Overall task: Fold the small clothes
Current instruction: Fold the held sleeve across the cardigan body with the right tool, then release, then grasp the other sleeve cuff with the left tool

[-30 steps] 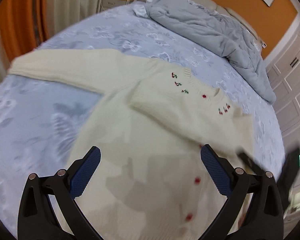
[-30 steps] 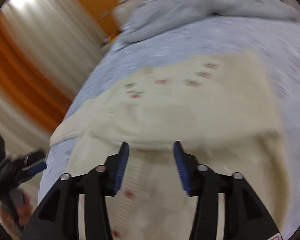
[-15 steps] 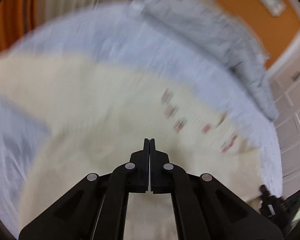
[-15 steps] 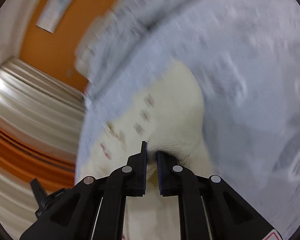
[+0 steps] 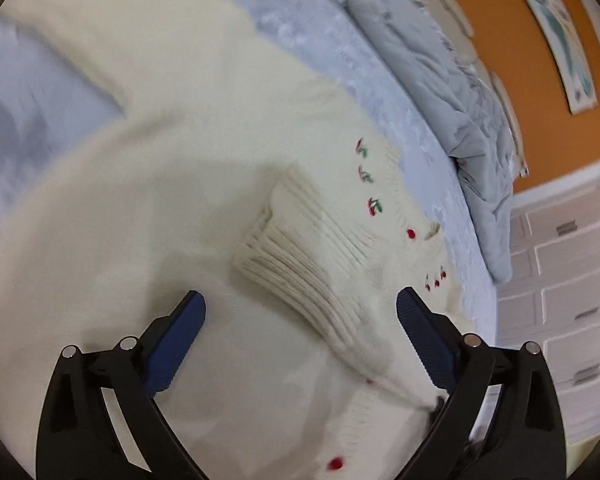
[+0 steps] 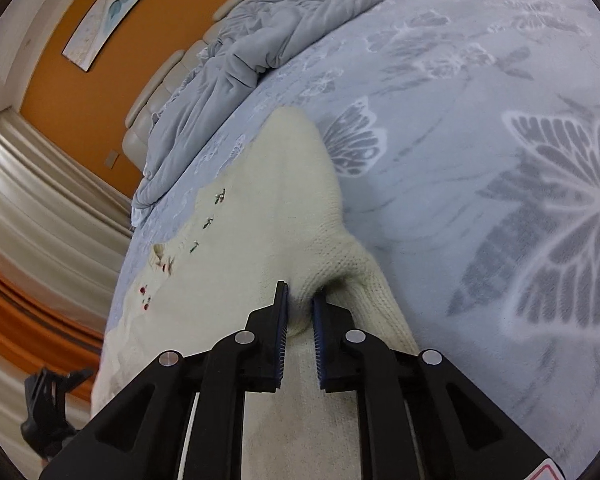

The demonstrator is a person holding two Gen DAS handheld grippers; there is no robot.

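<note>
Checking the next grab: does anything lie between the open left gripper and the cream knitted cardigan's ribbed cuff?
Nothing visible does. The left gripper hangs open over the cream knitted cardigan, and the ribbed cuff lies bare just ahead of its blue pads.

Butterfly-print bedspread [image 6: 480, 128], grey duvet [image 5: 440, 80], wall picture [image 6: 116, 12]

You see a cream knitted cardigan [image 5: 188, 208] with ribbed cuff [image 5: 300, 276], matt printed bedspread [image 6: 480, 128], crumpled grey cloth duvet [image 6: 260, 40].
</note>
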